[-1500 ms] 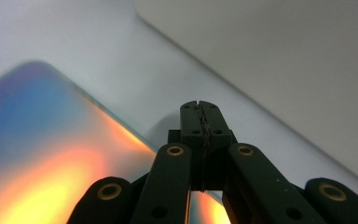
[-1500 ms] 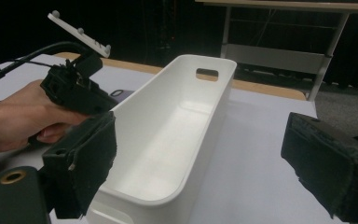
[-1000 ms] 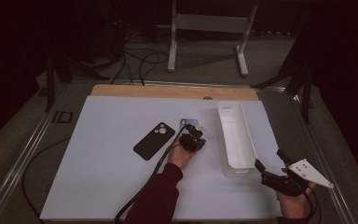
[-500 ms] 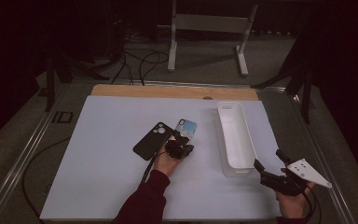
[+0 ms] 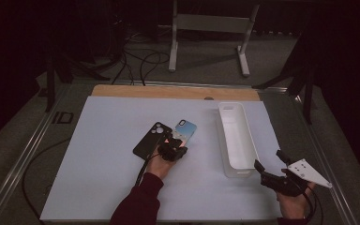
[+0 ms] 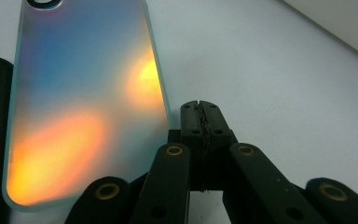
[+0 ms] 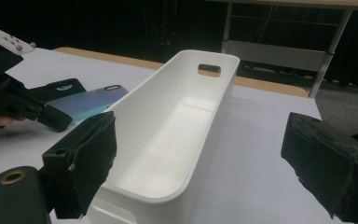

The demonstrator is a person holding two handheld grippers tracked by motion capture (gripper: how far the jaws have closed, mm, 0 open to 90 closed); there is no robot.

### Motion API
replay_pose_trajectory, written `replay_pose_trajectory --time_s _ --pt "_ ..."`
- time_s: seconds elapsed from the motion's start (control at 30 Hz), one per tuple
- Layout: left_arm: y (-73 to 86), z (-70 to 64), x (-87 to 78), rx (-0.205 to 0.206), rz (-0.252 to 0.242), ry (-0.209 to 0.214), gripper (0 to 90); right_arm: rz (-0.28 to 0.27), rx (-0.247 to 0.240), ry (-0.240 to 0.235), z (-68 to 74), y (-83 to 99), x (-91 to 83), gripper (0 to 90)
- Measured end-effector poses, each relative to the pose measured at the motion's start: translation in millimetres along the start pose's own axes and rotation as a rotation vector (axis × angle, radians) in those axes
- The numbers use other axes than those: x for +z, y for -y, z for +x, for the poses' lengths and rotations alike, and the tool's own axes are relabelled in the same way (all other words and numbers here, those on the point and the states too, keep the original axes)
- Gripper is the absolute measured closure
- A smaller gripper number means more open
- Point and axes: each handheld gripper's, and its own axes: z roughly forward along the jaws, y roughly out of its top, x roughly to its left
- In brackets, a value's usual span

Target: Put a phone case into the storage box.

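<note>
While the left gripper [image 6: 200, 116] fingers are pressed together beside the iridescent case [image 6: 81, 100] edge, the right gripper [image 7: 198, 172] gapes empty.

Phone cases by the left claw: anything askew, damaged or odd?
Nothing stands out. The iridescent case and the black case lie flat side by side on the white mat, no damage visible. The left claw, shut, sits beside the iridescent case.

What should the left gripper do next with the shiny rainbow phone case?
Probably open first. The left gripper has its jaws pressed shut on nothing, just beside the iridescent case, which lies flat on the table. Open jaws could then take its edge.
</note>
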Motion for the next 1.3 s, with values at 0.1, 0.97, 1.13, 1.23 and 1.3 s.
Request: replay_pose_trajectory --time_s 0.1,0.97,1.13,1.23,1.3 --pt "0.0 -0.2 0.0 0.003 0.000 -0.001 89.9 0.000 0.000 0.000 -0.2 0.0 0.0 10.0" --pt "13.7 25.2 -17.4 -0.045 -0.008 -0.063 89.1 0.000 -0.003 -0.001 -0.1 -0.4 0.3 10.1" --pt "13.0 22.1 -17.7 -0.023 -0.022 -0.054 85.0 0.002 -0.007 -0.001 0.9 -0.5 1.2 10.1" --pt "11.3 19.3 -23.9 -0.006 -0.069 -0.025 78.7 0.001 -0.007 -0.002 0.3 -0.7 1.1 10.1" --pt "9.4 17.1 -31.1 0.014 -0.105 -0.008 74.0 0.000 -0.007 -0.003 0.1 -0.9 1.1 10.1"
